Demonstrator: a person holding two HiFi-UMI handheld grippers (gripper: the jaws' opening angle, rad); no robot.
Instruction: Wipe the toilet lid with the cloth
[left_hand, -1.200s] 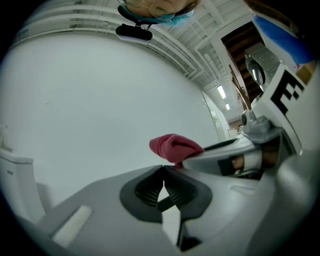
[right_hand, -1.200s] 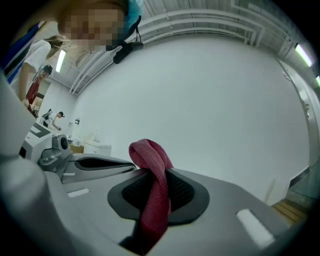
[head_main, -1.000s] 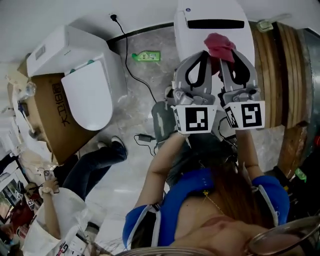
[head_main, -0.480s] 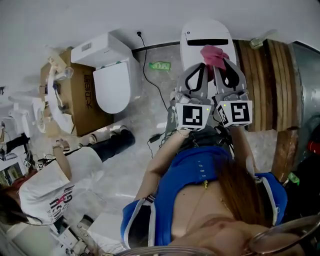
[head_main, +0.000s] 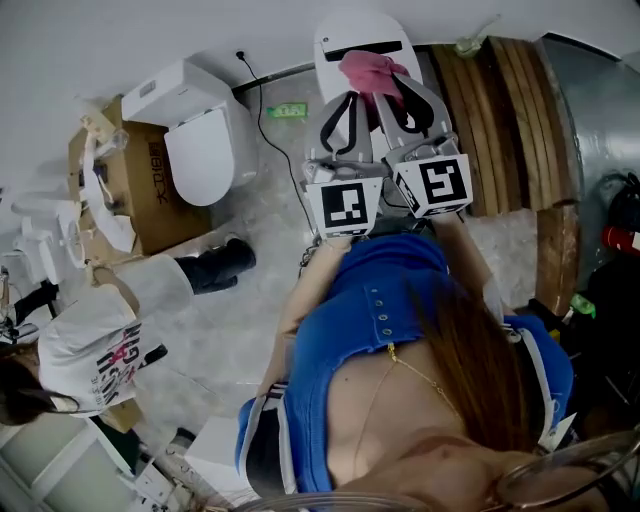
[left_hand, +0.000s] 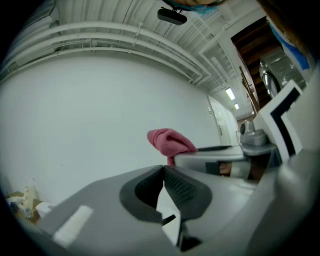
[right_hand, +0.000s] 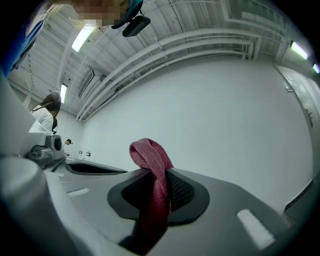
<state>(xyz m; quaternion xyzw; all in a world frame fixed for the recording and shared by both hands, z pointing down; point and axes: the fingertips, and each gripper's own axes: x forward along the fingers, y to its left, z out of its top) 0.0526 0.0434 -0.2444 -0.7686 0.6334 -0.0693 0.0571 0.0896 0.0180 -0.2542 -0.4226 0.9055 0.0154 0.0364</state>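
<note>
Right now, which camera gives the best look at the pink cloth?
The right gripper view: the cloth fills the centre, clamped in the right gripper, weave visible. The head view shows it small, over the toilet. The left gripper view shows only its bunched end, farther off.

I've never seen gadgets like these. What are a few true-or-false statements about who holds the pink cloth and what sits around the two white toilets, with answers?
1. The pink-red woven cloth is clamped in the right gripper. True.
2. The left gripper grips a corner of the cloth too. False: its jaws are together with nothing between them.
3. The small green bottle stands on top of the nearer white toilet. False: it lies on the grey floor between the two toilets.
4. A second white toilet stands beside a brown cardboard box. True.
</note>
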